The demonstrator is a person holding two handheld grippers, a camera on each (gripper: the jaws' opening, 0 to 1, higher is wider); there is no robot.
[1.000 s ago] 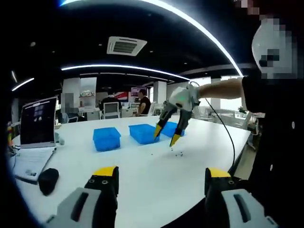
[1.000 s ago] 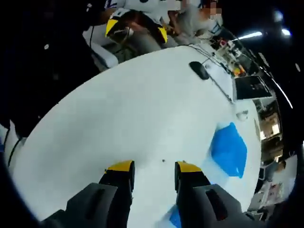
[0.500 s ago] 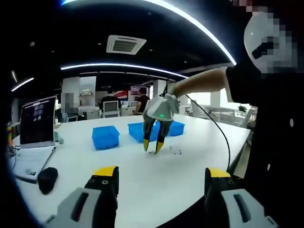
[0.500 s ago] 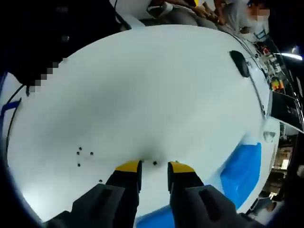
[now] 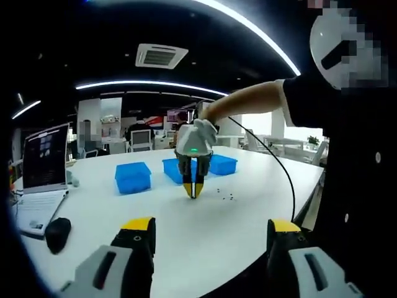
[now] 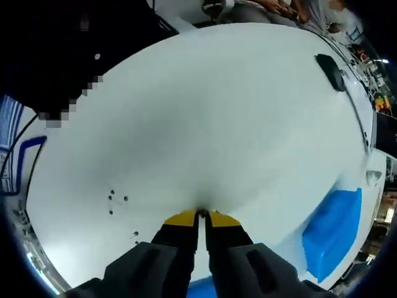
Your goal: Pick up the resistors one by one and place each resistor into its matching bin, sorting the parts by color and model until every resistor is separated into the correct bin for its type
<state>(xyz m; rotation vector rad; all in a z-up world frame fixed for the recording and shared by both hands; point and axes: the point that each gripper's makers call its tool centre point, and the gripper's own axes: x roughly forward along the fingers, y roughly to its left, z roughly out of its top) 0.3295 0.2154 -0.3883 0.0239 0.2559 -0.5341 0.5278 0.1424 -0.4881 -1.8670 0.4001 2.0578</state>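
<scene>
Several small dark resistors (image 6: 115, 200) lie loose on the white table (image 6: 205, 112), also seen as specks, the resistors (image 5: 227, 197). My right gripper (image 6: 201, 215) points down at the table, its jaws shut on one tiny dark resistor (image 6: 201, 213) at the tips. In the left gripper view the right gripper (image 5: 194, 189) stands tip-down just left of the specks, in front of three blue bins (image 5: 132, 177), (image 5: 175, 169), (image 5: 222, 164). My left gripper (image 5: 209, 231) hangs open over the near table edge, nothing between its fingers.
A laptop (image 5: 43, 158) and a black mouse (image 5: 57, 232) sit at the left of the table. One blue bin (image 6: 338, 231) lies right of my right gripper, and the mouse (image 6: 335, 64) far beyond. A cable (image 5: 282, 180) trails from the right gripper.
My right gripper came down left of the loose resistors onto a single one, and its jaws closed from a narrow gap to shut. The left gripper stayed open and still.
</scene>
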